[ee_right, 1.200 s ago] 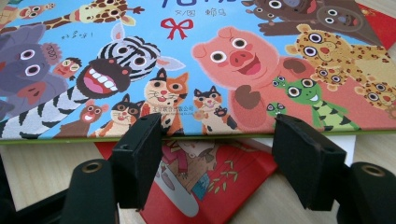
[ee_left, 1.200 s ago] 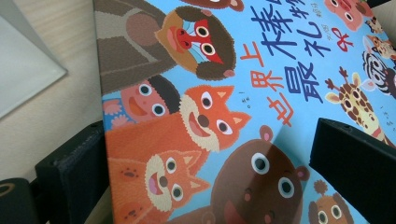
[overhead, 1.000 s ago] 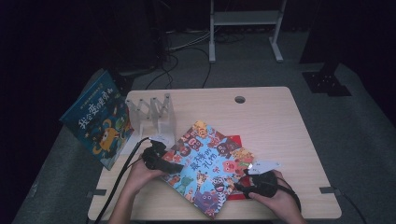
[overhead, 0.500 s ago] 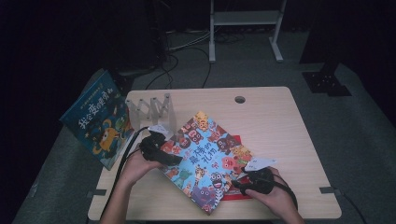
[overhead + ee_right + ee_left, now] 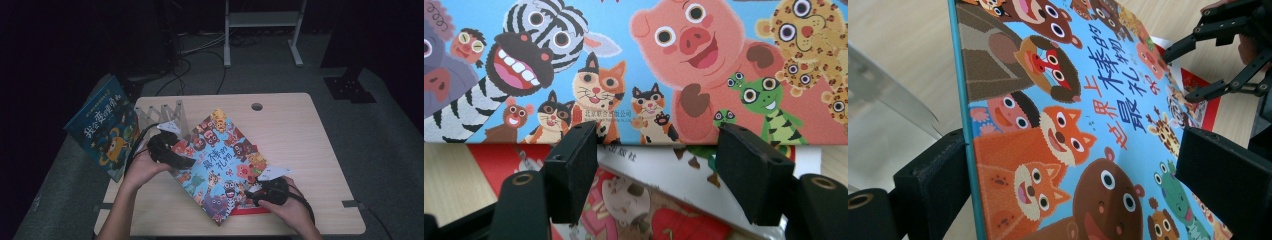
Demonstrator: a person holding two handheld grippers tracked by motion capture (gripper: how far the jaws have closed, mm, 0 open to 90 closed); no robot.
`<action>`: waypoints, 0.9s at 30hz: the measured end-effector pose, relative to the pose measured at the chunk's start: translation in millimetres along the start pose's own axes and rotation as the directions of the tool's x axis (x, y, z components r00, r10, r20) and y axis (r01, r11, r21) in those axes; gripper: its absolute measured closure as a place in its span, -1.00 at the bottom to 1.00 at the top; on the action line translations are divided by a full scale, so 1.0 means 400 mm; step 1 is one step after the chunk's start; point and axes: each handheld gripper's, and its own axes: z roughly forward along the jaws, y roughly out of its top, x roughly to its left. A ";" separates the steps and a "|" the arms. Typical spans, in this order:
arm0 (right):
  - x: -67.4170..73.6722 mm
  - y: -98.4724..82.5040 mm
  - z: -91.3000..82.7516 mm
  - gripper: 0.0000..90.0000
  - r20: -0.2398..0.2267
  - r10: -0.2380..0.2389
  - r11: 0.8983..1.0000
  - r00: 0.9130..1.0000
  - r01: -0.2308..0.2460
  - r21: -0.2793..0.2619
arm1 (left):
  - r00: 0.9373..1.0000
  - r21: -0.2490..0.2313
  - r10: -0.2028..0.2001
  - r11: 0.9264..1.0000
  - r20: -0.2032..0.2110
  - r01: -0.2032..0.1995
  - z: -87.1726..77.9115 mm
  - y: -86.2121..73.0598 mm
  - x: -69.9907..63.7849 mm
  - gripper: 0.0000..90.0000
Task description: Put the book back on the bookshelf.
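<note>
A picture book (image 5: 220,160) with cartoon animals on a blue cover lies slanted across the table's middle, its left edge raised. My left gripper (image 5: 187,162) is shut on that spine edge. In the left gripper view one jaw sits behind the spine and the other over the cover (image 5: 1073,125). My right gripper (image 5: 252,195) stands open at the book's lower right edge, its fingertips level with that edge (image 5: 649,60) and nothing pinched. Under the book lies a red book (image 5: 250,210), seen between the right jaws (image 5: 664,220). The right gripper (image 5: 1180,75) also appears in the left gripper view, jaws apart.
A pale folding book rack (image 5: 160,112) stands at the table's back left. A second blue picture book (image 5: 102,130) leans off the left edge. The wooden table (image 5: 300,140) has a cable hole (image 5: 257,106) near its far side. A white stand (image 5: 260,20) is beyond.
My left hand has risen and taken the book's left edge up with it, so the cover tilts more steeply. The right gripper has stayed where it was.
</note>
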 end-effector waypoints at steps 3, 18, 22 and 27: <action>0.005 0.007 0.008 -0.29 0.007 0.010 1.000 1.000 -0.010 -0.005 | 1.000 0.007 0.016 1.000 -0.008 -0.016 -0.013 0.020 -0.005 -0.91; 0.020 0.029 0.037 -0.31 0.040 0.045 0.999 0.998 -0.044 -0.024 | 0.996 -0.009 0.083 0.997 -0.012 -0.083 -0.063 0.091 -0.034 -0.79; 0.025 0.034 0.044 -0.31 0.054 0.060 0.998 0.997 -0.058 -0.032 | 0.994 -0.005 0.106 0.994 -0.025 -0.107 -0.075 0.111 -0.045 -0.76; 0.034 0.041 0.053 -0.29 0.067 0.075 0.997 0.995 -0.072 -0.041 | 0.992 -0.005 0.126 0.992 -0.020 -0.126 -0.092 0.139 -0.059 -0.69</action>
